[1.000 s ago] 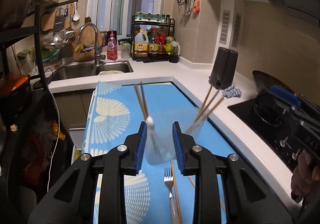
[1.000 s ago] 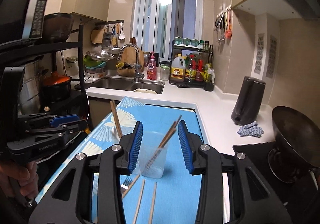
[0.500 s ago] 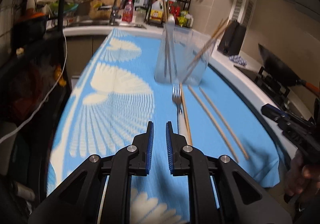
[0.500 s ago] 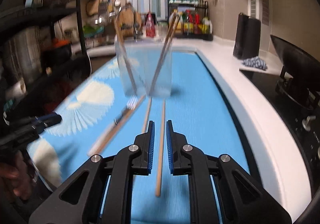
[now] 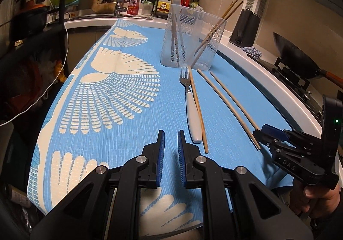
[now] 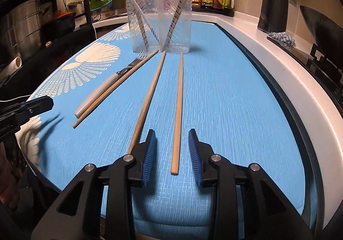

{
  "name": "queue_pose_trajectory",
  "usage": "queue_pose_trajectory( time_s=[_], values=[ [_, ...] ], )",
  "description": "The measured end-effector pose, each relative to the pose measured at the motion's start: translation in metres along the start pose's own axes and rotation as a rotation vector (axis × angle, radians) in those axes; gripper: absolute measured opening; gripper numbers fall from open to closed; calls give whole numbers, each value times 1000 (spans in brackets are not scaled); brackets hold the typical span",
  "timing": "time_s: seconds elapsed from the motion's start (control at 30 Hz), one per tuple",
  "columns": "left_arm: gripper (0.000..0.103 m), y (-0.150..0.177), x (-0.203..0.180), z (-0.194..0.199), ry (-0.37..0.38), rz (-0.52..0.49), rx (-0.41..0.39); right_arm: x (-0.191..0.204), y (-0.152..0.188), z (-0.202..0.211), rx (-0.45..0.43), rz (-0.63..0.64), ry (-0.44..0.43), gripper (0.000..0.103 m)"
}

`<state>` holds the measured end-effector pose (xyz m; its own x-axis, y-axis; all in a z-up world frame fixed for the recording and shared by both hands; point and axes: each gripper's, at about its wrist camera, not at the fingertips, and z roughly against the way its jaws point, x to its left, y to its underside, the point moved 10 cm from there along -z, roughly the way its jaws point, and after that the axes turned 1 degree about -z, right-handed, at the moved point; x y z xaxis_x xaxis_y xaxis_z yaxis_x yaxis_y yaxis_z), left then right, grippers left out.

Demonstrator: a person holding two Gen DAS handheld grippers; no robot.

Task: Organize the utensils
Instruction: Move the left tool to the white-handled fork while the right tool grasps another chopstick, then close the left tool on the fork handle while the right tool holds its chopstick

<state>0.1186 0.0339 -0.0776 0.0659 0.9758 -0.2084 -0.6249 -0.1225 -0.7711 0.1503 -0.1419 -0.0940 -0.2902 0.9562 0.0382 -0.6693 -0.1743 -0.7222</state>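
- Chopsticks, loose, three: all lie flat on the blue-patterned worktop [image 6: 225, 94], long axes running from the near edge toward the clear holder [image 6: 158, 19] at the far end.
- Rightmost chopstick [image 6: 178, 111]: its near end lies between the jaws of the right gripper [image 6: 172, 152], pointing straight ahead along the fingers. The jaws stand apart and empty, one on each side of the stick, not touching it.
- Middle chopstick [image 6: 150, 94]: just left of the first; its near end passes outside the right gripper's left jaw.
- Third chopstick [image 5: 197, 107]: lies against the white-handled fork [image 5: 189, 102], tines toward the holder.
- Holder: upright, already carrying several chopsticks and a white-handled utensil, leaning on its walls.
- Left gripper [image 5: 170, 150]: jaws nearly together with a narrow gap, holding nothing; the fork handle's end sits just ahead and to the right.
- Judgement: the right gripper is the nearer to the rightmost chopstick and already lined up with it; closing across the stick's width looks like the next step. The fork falls to the left gripper.
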Motion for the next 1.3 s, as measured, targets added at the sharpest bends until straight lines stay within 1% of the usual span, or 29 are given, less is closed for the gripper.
queue_pose_trajectory(
  time_s=[0.1,0.17,0.27,0.3,0.33,0.47,0.67,0.83,1.03,1.2,1.3],
  values=[
    [13,1,0,-2,4,8,4,1,-2,0,2,2,0,31],
    [13,1,-4,-4,7,5,11,0,-1,0,5,-7,-10,28],
    [13,-1,-10,-3,9,-13,6,-3,0,0,2,-29,-18,16],
    [13,-1,-12,-4,10,-16,7,-3,0,0,2,-36,-26,8],
    [13,-1,-13,-4,10,-15,6,-2,0,0,3,-39,-33,7],
    [13,1,-15,-3,11,-9,5,-7,0,1,8,-68,-46,6],
    [13,-4,-7,-3,7,6,-2,-21,2,3,3,-124,-19,6],
    [13,-11,-6,-15,40,39,20,-20,3,3,5,-107,-12,7],
    [14,-18,-27,-37,82,30,45,-18,3,3,5,-103,-17,7],
    [15,-16,-34,-58,26,4,97,-18,4,3,4,-103,-24,7],
    [19,-16,-35,-65,11,-8,115,-17,4,4,3,-99,-25,7]
  ],
)
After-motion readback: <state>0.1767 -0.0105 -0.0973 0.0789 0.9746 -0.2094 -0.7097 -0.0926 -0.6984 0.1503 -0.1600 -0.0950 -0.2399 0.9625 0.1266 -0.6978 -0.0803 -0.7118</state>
